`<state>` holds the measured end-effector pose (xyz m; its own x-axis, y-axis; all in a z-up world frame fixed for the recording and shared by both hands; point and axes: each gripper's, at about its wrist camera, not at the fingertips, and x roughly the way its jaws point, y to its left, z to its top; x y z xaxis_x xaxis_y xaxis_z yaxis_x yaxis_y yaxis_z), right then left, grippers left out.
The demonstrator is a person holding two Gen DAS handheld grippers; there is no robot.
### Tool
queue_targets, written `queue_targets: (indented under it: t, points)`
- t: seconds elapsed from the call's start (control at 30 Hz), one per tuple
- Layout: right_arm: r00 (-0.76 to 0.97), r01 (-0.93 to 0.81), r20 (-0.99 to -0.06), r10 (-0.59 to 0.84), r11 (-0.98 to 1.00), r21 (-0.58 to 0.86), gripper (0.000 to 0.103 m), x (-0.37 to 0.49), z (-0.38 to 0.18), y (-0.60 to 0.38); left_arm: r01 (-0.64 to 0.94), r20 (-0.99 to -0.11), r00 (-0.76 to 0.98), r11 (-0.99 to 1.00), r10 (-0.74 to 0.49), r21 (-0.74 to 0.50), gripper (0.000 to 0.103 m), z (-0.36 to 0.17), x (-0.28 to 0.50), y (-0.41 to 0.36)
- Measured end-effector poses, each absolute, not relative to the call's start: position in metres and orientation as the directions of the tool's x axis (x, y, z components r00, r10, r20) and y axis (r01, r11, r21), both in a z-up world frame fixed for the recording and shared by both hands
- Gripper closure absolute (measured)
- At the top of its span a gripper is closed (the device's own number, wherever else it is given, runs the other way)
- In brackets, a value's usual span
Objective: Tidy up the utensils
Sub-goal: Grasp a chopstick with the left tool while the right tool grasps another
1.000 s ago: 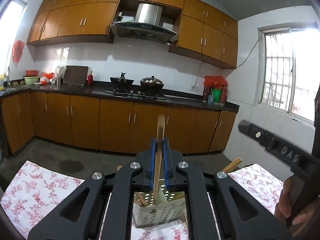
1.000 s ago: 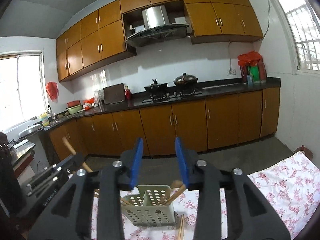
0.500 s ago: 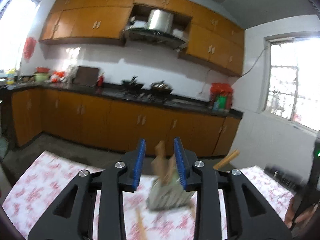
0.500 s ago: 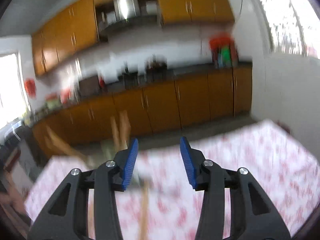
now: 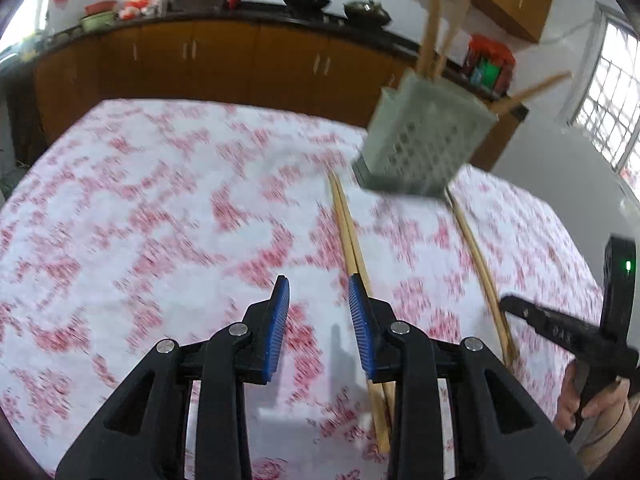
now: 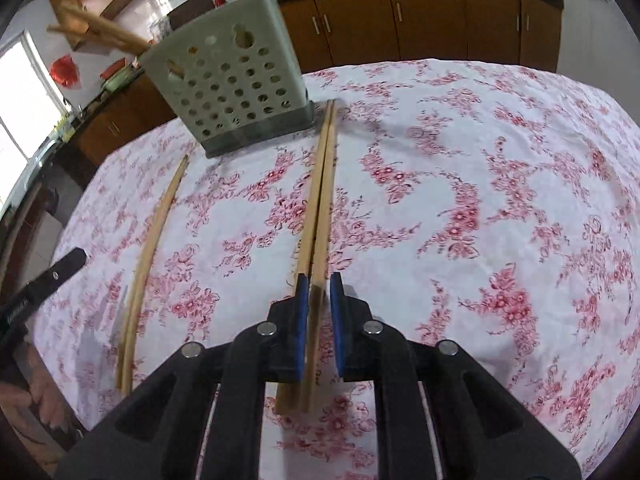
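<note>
Both grippers down at the cloth; right jaws closing on a chopstick pair.

A second ago both cameras looked level across the kitchen, the left gripper [image 5: 318, 312] clamped on a wooden utensil over the perforated utensil holder [image 6: 230, 80]. Now that utensil is gone from its jaws, presumably dropped into the holder, though the left view is too blurred to be sure. They stand open and empty above the floral tablecloth [image 6: 480, 200], a pair of chopsticks [image 5: 354, 248] just beside the right-hand pad. The right gripper [image 6: 318, 308] has just been narrowing its jaws around the near end of the same pair [image 6: 320, 208]; the sticks sit between the pads, apparently pinched. Another pair of chopsticks [image 6: 154, 236] lies loose nearer the holder's other side. Holder upright at the table's far edge, handles sticking out. Next pickup looks under way; two pairs left to stow.
</note>
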<state>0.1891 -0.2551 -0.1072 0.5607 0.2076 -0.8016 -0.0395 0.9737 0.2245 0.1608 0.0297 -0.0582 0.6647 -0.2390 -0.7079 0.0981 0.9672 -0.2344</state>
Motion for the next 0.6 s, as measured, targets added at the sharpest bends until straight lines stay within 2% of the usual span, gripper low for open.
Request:
queue_targets:
  t: [0.13, 0.23, 0.5, 0.57, 0.6]
  points:
    - [0.586, -0.002, -0.803, 0.113, 0.99, 0.138, 0.095, 0.191, -0.103, -0.259, 0.14, -0.742, 0.62, 0.966, -0.256, -0.217, 0.077, -0.07, 0.163, 0.013]
    - [0.591, 0.051, -0.801, 0.091, 0.987, 0.15, 0.095, 0.192, -0.104, -0.272, 0.165, -0.758, 0.594, 0.963, -0.268, -0.212, 0.083, -0.079, 0.161, 0.005]
    - [0.597, 0.063, -0.8, 0.07, 0.989, 0.133, 0.095, 0.189, -0.103, -0.282, 0.193, -0.78, 0.575, 0.968, -0.245, -0.161, 0.087, -0.09, 0.157, -0.009]
    - [0.6, 0.055, -0.797, 0.069, 0.99, 0.127, 0.092, 0.188, -0.103, -0.279, 0.194, -0.784, 0.579, 0.972, -0.223, -0.133, 0.091, -0.09, 0.156, -0.011]
    - [0.602, 0.045, -0.795, 0.073, 0.991, 0.126, 0.087, 0.187, -0.104, -0.277, 0.189, -0.785, 0.586, 0.976, -0.201, -0.109, 0.093, -0.09, 0.157, -0.012]
